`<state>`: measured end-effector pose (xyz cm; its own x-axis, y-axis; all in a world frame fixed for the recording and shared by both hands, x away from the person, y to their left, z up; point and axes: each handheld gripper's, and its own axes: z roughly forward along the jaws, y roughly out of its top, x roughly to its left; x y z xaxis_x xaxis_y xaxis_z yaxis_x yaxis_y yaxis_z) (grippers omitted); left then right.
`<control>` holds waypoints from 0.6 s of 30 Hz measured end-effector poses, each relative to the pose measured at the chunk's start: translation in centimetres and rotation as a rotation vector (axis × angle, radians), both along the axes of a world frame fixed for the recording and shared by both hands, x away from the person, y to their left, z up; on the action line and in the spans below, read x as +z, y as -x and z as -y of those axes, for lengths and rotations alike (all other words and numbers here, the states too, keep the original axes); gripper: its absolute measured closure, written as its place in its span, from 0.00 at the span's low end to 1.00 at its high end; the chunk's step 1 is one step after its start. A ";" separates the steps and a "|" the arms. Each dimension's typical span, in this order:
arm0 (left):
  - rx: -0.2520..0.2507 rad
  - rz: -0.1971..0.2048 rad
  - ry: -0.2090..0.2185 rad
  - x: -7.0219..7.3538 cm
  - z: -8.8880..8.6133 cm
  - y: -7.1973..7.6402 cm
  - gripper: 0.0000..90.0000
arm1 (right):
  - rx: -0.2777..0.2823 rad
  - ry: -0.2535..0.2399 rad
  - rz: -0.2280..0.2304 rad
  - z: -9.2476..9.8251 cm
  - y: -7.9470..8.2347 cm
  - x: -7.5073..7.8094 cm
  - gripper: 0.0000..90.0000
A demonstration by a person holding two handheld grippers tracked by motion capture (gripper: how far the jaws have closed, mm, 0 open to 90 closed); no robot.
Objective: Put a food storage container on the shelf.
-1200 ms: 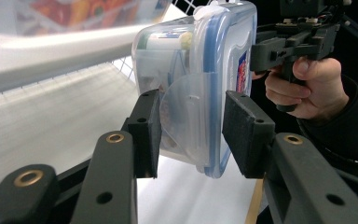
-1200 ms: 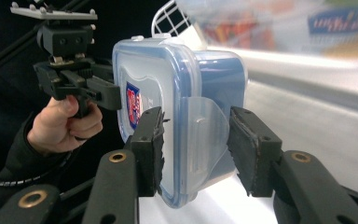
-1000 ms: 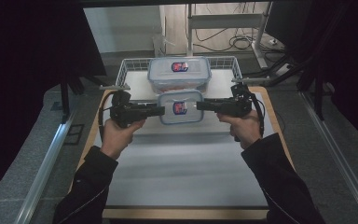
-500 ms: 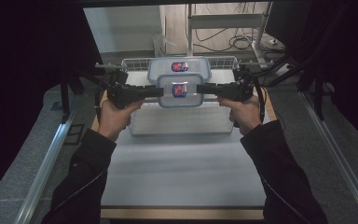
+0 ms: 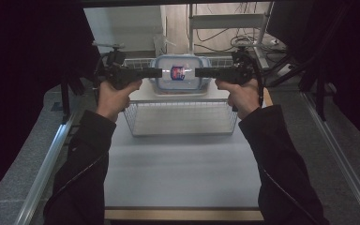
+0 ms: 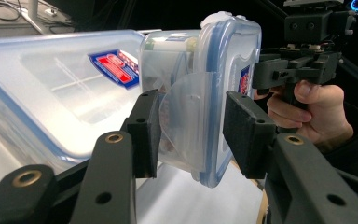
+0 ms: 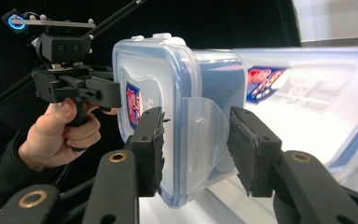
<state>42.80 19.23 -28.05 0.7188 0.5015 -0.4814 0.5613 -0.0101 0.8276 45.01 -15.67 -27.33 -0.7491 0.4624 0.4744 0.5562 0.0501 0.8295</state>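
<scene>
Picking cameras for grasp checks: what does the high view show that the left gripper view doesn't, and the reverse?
High view: the wire basket under the load, and the left sleeve.
Left gripper view: the side clip flap sitting between the left tool pads, which press on that end.
Both: the clear container held in the air, and the right tool on its far end.

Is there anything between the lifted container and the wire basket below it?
Nothing visible. The lidded plastic container hangs between the left gripper and right gripper, above the wire basket. A second, larger container lies close behind it.
</scene>
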 end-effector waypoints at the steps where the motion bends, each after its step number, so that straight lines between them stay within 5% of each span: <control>1: 0.002 -0.002 0.003 0.1 0.0 -0.2 0.64 | -0.002 0.002 0.000 0.0 -0.2 0.2 0.63; 18: 0.031 -0.044 0.032 -0.2 0.5 -2.7 0.64 | -0.046 -0.004 -0.028 0.1 -2.9 0.8 0.61</control>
<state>45.49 18.69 -28.28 0.6812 0.5070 -0.5282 0.5965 0.0340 0.8019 47.91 -15.73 -26.51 -0.7138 0.4939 0.4965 0.5805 0.0208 0.8140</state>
